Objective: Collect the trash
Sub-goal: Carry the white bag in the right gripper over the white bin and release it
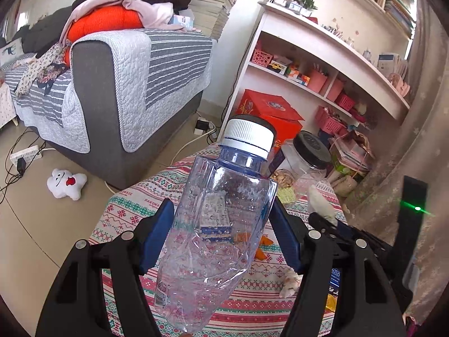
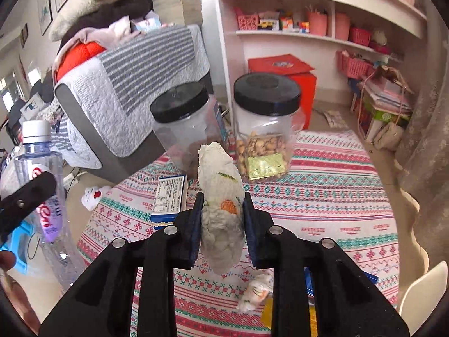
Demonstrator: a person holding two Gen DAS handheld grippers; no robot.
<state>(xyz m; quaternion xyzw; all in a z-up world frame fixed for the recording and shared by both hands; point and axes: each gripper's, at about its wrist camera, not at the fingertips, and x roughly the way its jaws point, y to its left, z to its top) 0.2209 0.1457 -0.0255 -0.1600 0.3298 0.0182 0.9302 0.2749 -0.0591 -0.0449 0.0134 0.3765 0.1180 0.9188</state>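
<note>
Between the pads of the right tongs (image 2: 222, 226) a crumpled paper wad (image 2: 220, 205) is pinched, its long axis pointing up and away, clear above the bench (image 2: 336, 196). Just below, nearer the right tongs, lies a smaller wad (image 2: 255, 295); the left tongs (image 1: 221, 236) clamp the empty bottle (image 1: 216, 224).

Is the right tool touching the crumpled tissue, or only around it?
Touching. The right wrist view shows both pads of the right tool pressed against the sides of the crumpled tissue, which is lifted off the table.
</note>
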